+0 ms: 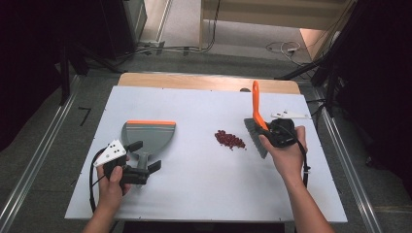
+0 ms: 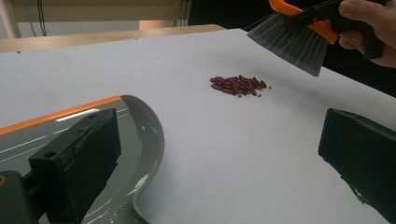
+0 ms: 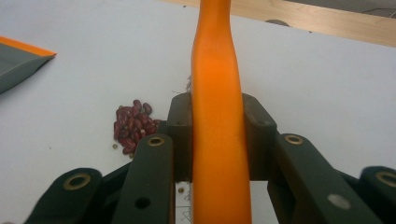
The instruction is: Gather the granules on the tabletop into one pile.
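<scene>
Right of centre in the high view, the brush (image 1: 256, 124) is clamped by its stiff, smooth orange handle in the right gripper (image 1: 272, 132), bristles just beside the loose beans (image 1: 230, 140). Left gripper (image 1: 141, 156) is spread around the light dustpan (image 1: 148, 136).

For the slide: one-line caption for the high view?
Right gripper clamps an orange-handled brush beside red beans; open left gripper straddles the dustpan handle.

Probably a lab, white test board (image 1: 204, 194) on a table, floor rails (image 1: 39, 160), trailing cables (image 1: 184, 48)
</scene>
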Motion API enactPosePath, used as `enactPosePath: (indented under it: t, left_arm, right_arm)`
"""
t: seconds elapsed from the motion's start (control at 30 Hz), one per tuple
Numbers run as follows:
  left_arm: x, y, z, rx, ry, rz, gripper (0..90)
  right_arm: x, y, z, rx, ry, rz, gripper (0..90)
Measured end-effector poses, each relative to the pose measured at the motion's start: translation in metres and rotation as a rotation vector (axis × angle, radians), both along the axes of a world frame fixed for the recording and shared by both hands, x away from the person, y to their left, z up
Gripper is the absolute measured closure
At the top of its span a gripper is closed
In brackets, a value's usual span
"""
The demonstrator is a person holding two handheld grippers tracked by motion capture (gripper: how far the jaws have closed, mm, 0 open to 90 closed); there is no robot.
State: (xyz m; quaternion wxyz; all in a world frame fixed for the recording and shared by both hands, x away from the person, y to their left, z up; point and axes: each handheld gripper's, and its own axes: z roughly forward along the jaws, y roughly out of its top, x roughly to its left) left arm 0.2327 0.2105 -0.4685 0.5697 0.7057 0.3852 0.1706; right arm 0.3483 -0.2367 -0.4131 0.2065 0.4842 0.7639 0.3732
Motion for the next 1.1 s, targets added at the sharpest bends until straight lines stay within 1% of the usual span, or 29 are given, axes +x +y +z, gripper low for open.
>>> enactPosePath:
  t: [0.1,0.17,0.33,0.53,0.67,0.73,0.8,0.9,1.03,1.1]
  left_arm:
    - [0.0,0.0,0.0,0.003,-0.001,0.001,0.0]
    - [0.0,0.0,0.0,0.001,-0.002,0.002,0.0]
    - [0.0,0.0,0.0,0.005,-0.001,0.004,0.0]
    - [-0.001,0.002,0.001,0.003,-0.005,0.007,0.0]
    - [-0.001,0.004,0.001,0.006,-0.005,0.009,0.0]
    - [-0.001,0.005,0.001,0.001,-0.007,0.011,0.0]
    - [-0.001,0.005,0.001,0.0,-0.007,0.011,0.0]
    - [-0.001,0.005,0.001,0.001,-0.008,0.012,0.0]
    - [-0.001,0.006,0.001,-0.003,-0.014,0.015,0.0]
    - [-0.001,0.007,0.001,-0.003,-0.015,0.019,0.0]
  right_arm:
    - [-0.008,-0.01,-0.002,0.012,-0.008,0.006,68.2]
    - [-0.012,-0.018,-0.004,0.031,-0.004,0.012,68.2]
    - [-0.023,-0.035,-0.009,0.053,-0.005,0.023,68.2]
    - [-0.034,-0.056,-0.017,0.103,0.02,0.023,68.1]
    - [-0.041,-0.072,-0.02,0.127,0.019,0.016,68.2]
    - [-0.043,-0.078,-0.021,0.136,0.01,0.019,68.1]
    - [-0.046,-0.086,-0.024,0.15,0.019,0.014,68.1]
    - [-0.048,-0.094,-0.028,0.158,0.022,0.02,68.2]
    - [-0.052,-0.105,-0.033,0.155,0.024,0.049,68.1]
    - [-0.053,-0.109,-0.035,0.16,0.021,0.055,68.1]
